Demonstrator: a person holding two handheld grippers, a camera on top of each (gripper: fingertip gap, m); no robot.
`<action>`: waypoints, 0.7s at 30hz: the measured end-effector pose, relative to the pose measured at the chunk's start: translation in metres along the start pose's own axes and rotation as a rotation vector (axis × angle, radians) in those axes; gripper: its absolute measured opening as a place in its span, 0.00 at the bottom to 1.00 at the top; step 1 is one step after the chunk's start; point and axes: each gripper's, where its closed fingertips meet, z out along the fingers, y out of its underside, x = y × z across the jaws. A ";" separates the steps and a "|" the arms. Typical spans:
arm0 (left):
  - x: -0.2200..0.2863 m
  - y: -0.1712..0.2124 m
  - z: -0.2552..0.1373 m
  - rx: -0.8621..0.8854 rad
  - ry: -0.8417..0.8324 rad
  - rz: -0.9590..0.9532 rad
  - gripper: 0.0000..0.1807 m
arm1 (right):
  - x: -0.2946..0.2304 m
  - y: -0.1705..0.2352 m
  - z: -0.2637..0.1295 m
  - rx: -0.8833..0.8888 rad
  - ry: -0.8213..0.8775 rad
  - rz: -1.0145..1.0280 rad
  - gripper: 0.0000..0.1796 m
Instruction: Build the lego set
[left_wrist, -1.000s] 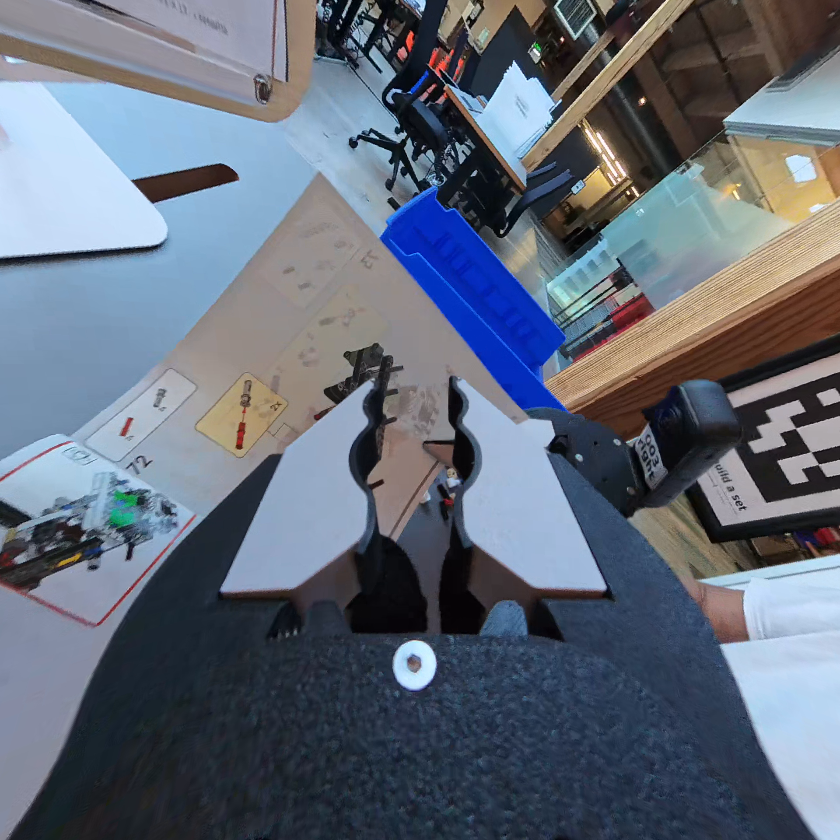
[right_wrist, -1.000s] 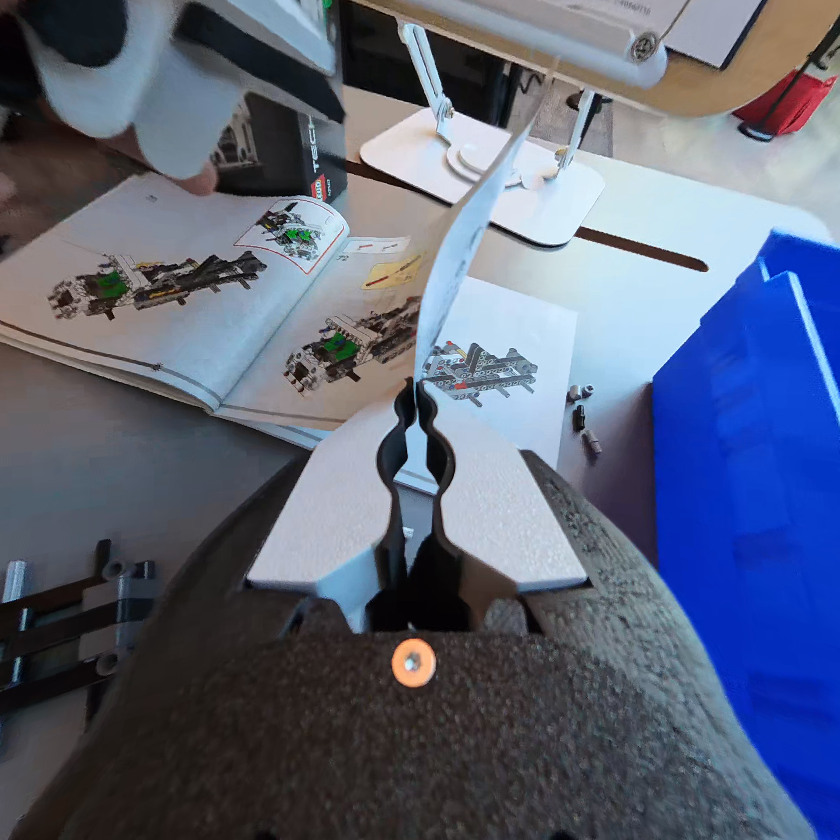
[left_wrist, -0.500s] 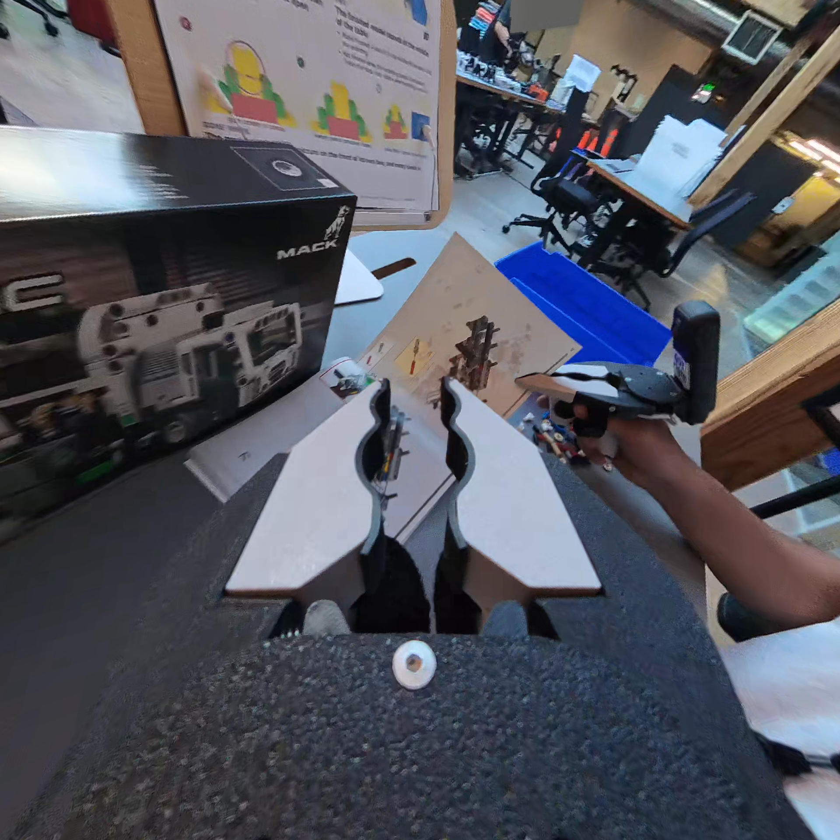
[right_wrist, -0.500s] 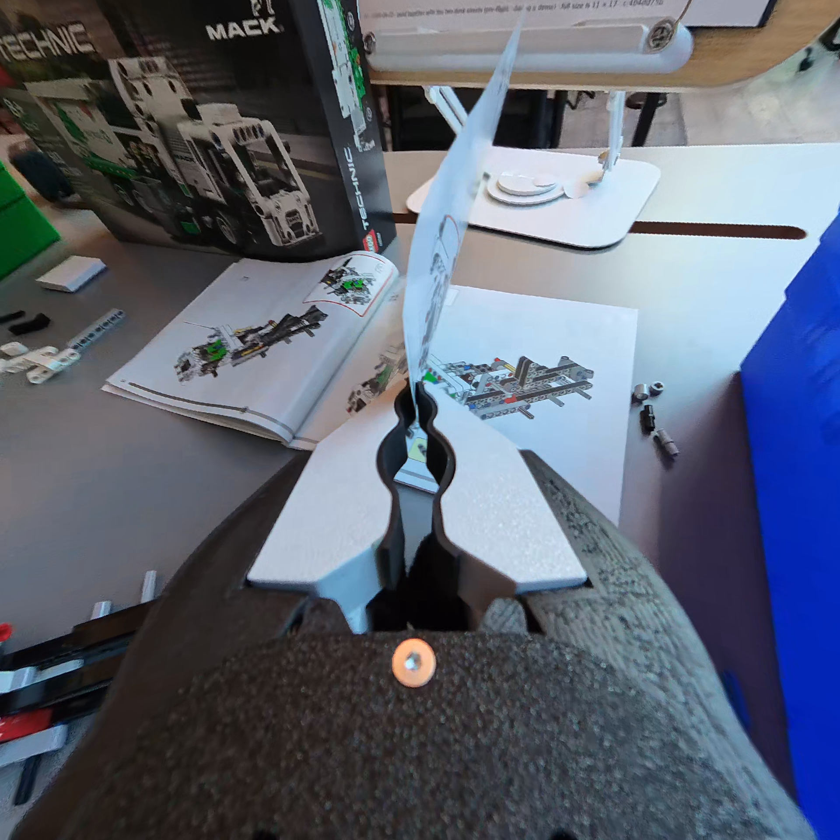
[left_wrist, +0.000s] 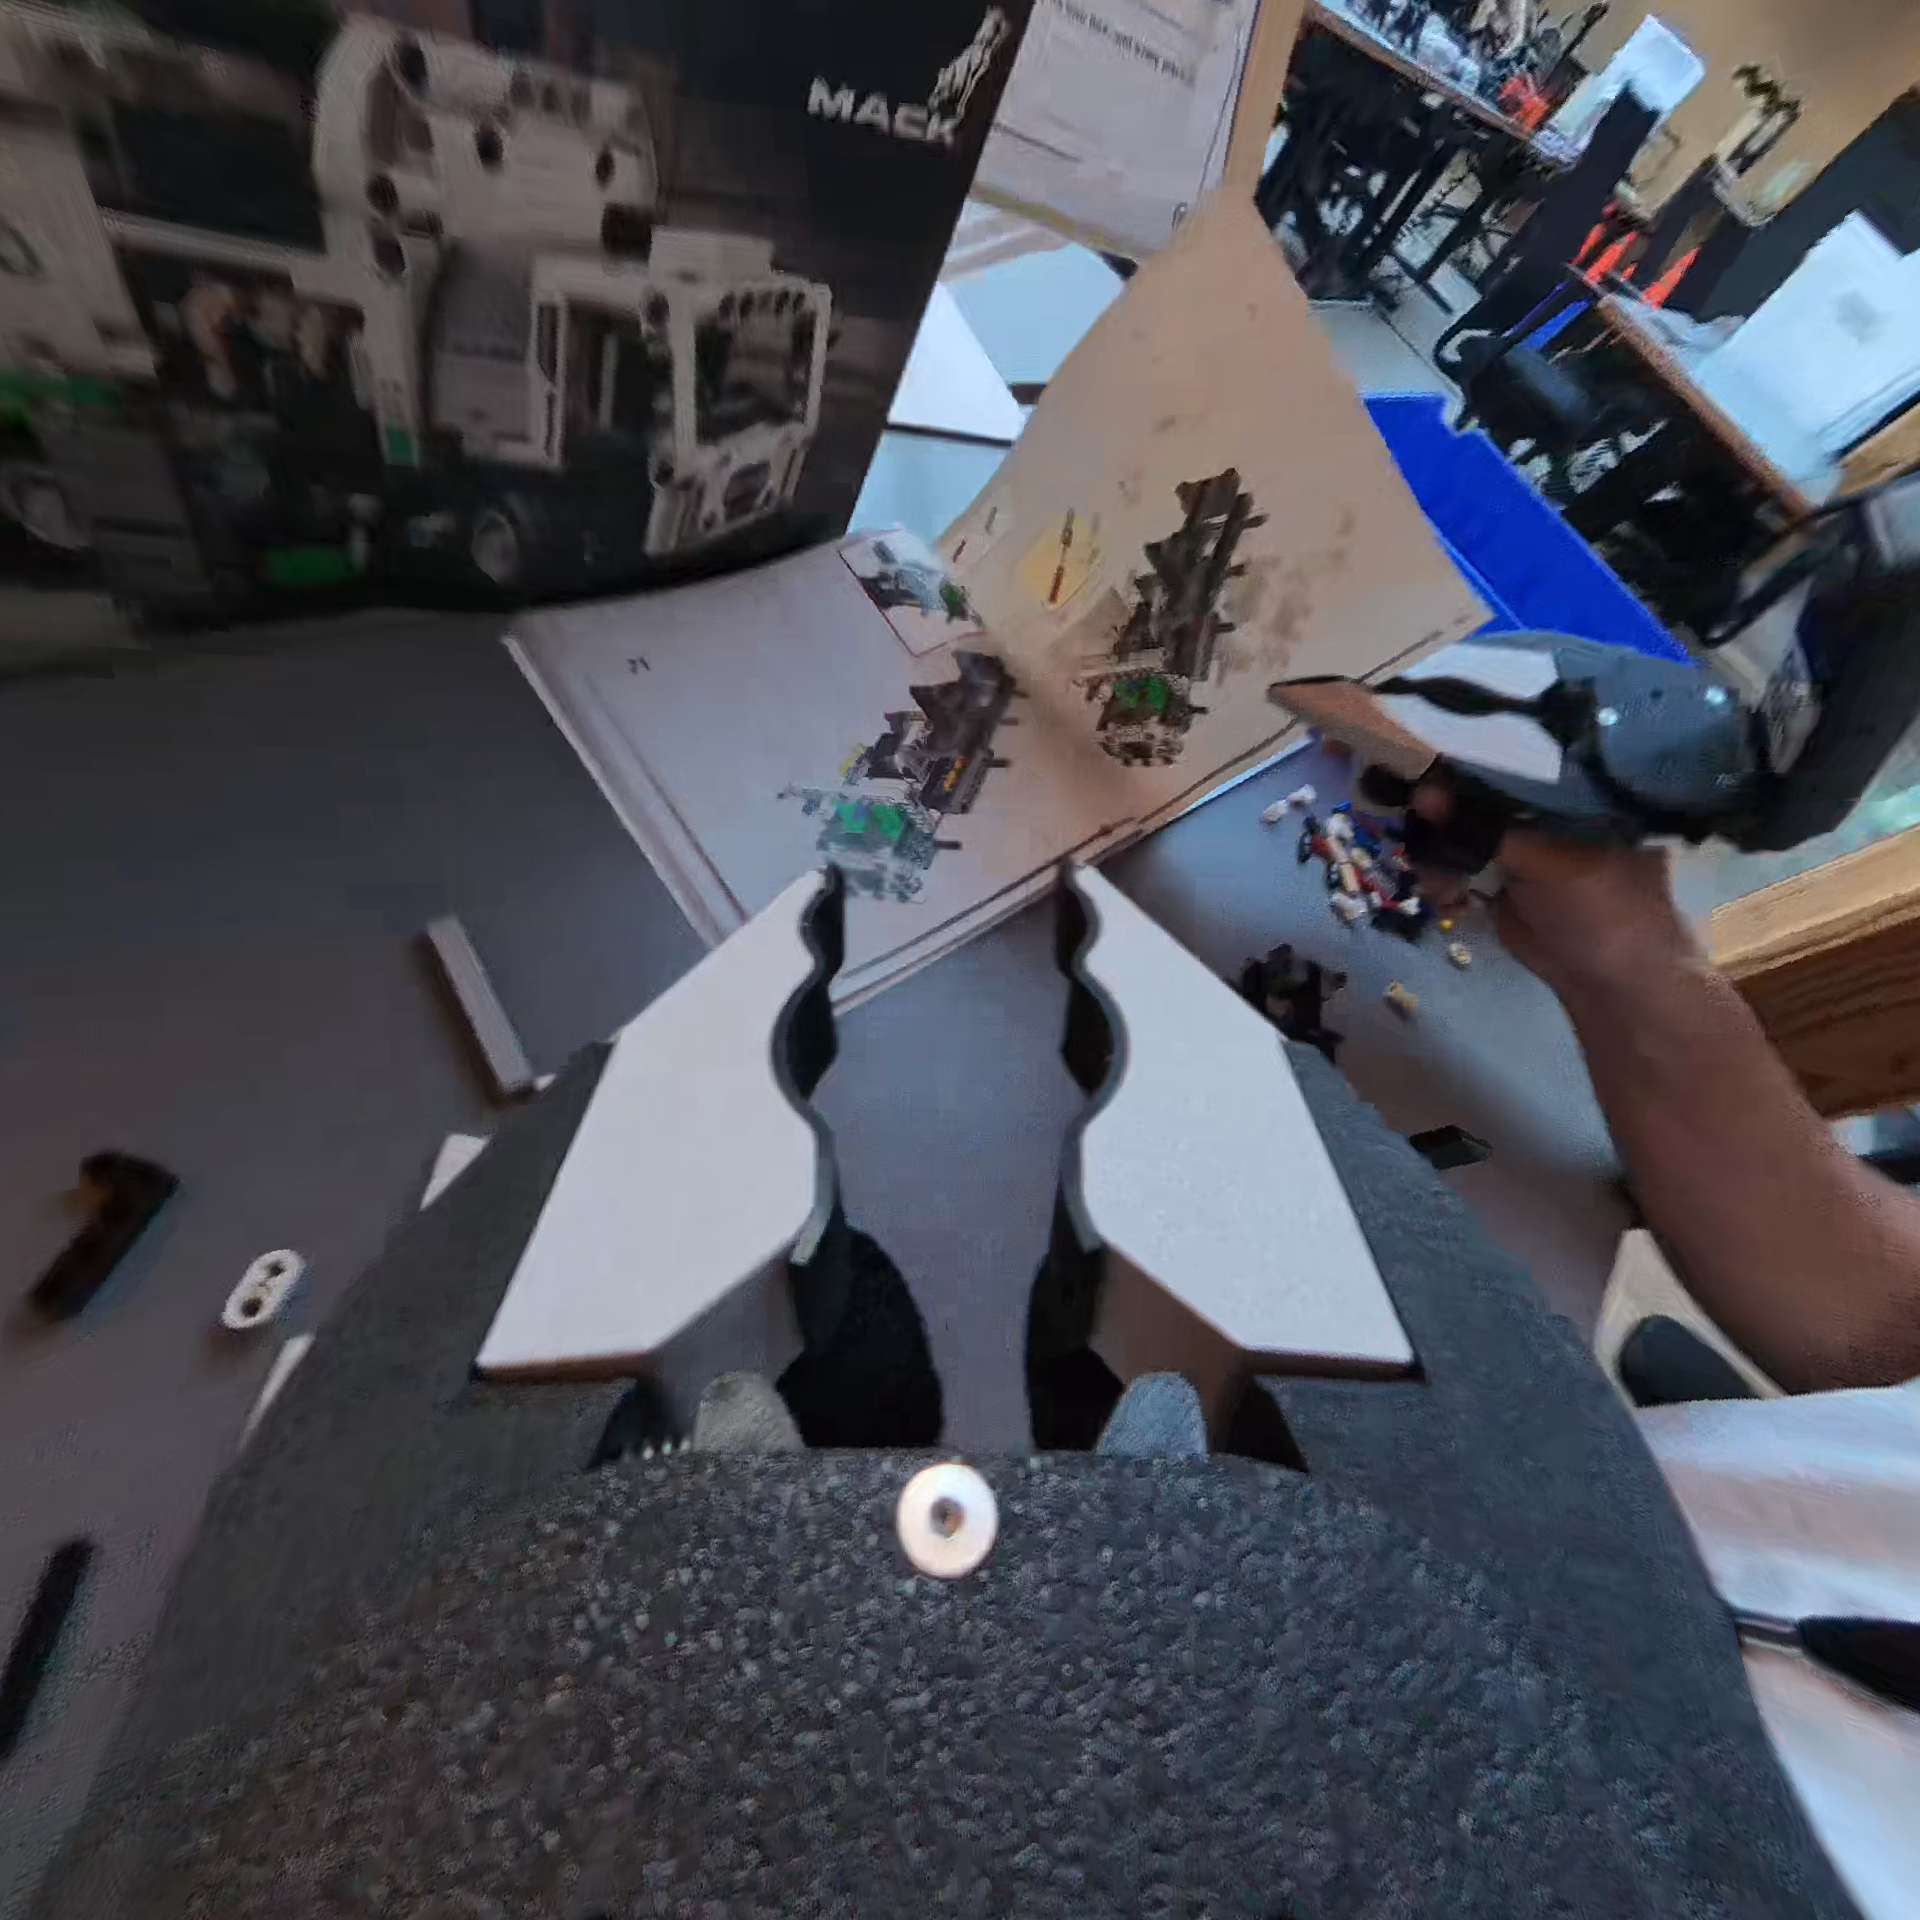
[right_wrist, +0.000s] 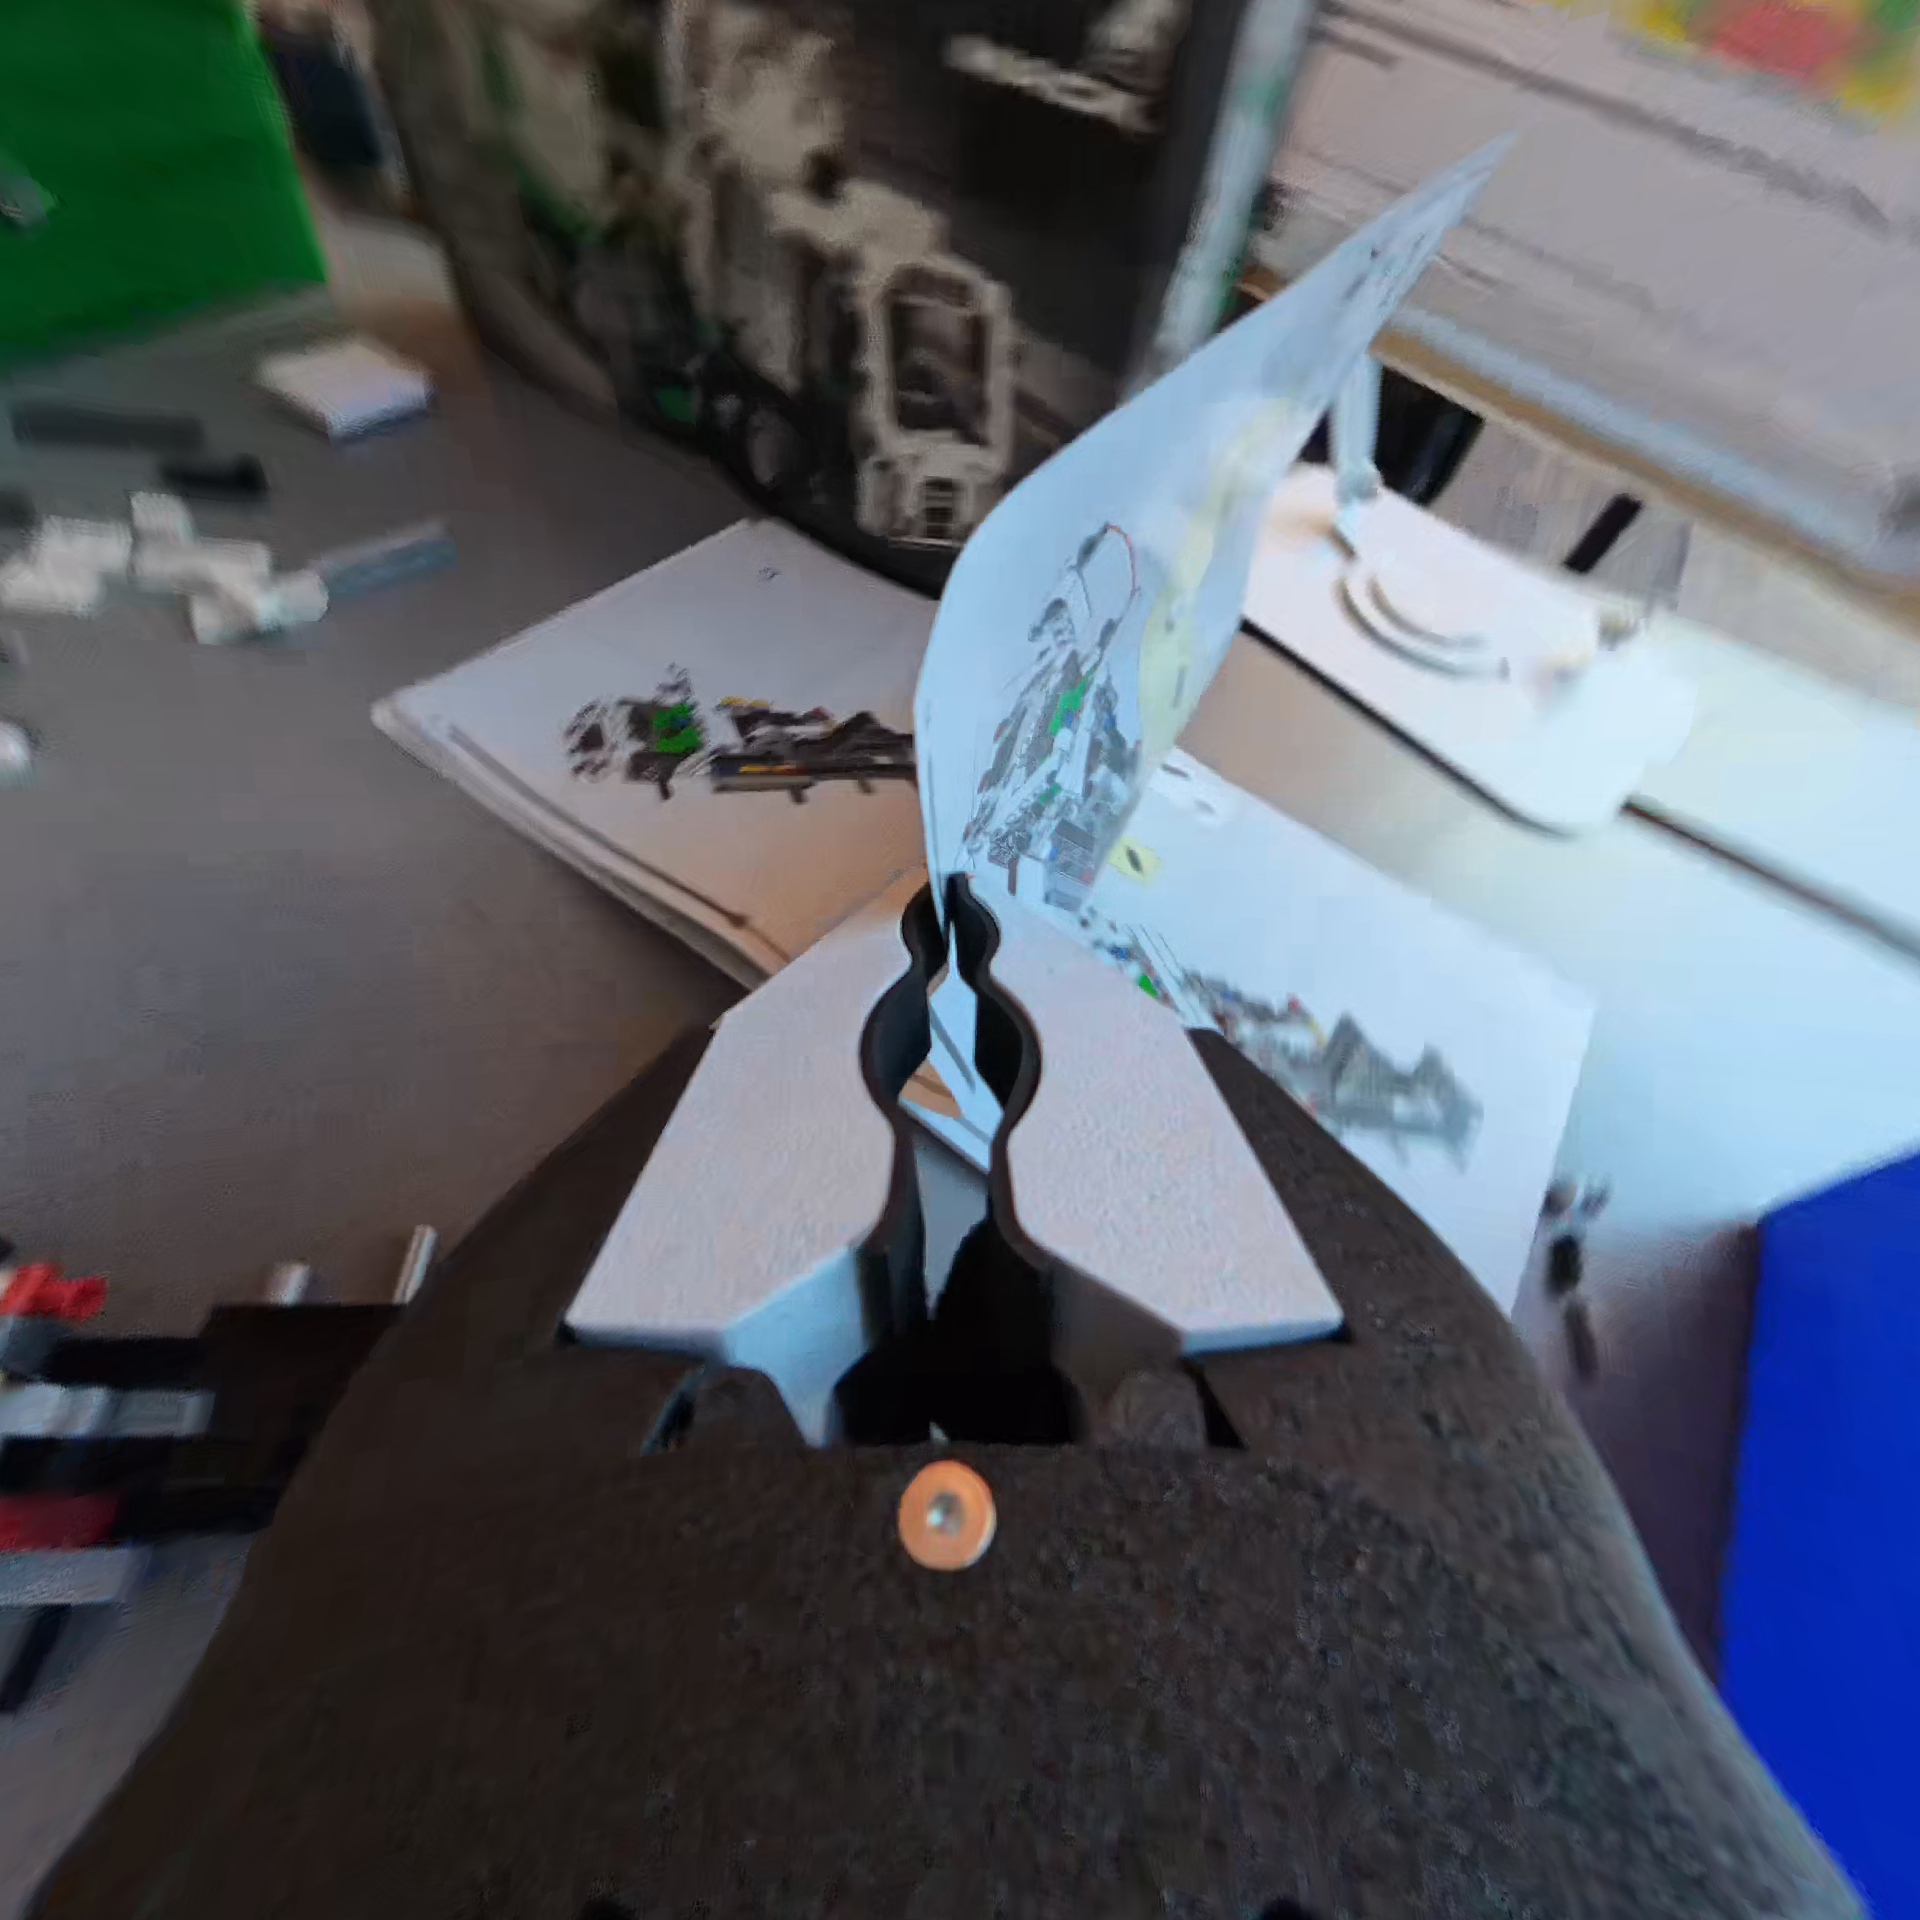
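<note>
The open instruction booklet (left_wrist: 727, 727) lies on the grey table in front of the black lego box (left_wrist: 468, 312). My right gripper (right_wrist: 951, 914) is shut on the lower edge of one booklet page (right_wrist: 1122, 644) and holds it lifted and curled over the booklet (right_wrist: 675, 727). In the left wrist view the same gripper (left_wrist: 1309, 698) pinches the raised page (left_wrist: 1195, 468) at its corner. My left gripper (left_wrist: 951, 894) is open and empty, low over the table just short of the booklet's near edge.
A blue bin (left_wrist: 1507, 520) stands to the right (right_wrist: 1829, 1455). Loose small pieces (left_wrist: 1361, 862) lie beside the booklet. A partly built black assembly (right_wrist: 125, 1382) and white pieces (right_wrist: 156, 582) lie at left. A white stand base (right_wrist: 1455, 644) and a green bin (right_wrist: 145, 156) are behind. The partly built black assembly (right_wrist: 125, 1382) is about 20 cm from both grippers' fingertips.
My right gripper has carried the held page up and over toward the left. My left gripper has swung back from the page toward the box, come lower, and its fingers stand wider apart.
</note>
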 end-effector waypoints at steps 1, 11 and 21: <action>-0.001 0.001 0.009 -0.025 0.031 -0.054 0.27 | -0.014 -0.005 0.006 -0.029 -0.004 -0.135 0.00; 0.022 -0.025 0.092 -0.133 0.457 -0.425 0.39 | -0.062 0.003 0.061 -0.280 0.084 -0.771 0.00; -0.005 -0.005 0.093 -0.241 0.310 -0.269 0.00 | -0.113 -0.006 0.057 -0.221 -0.094 -0.744 0.05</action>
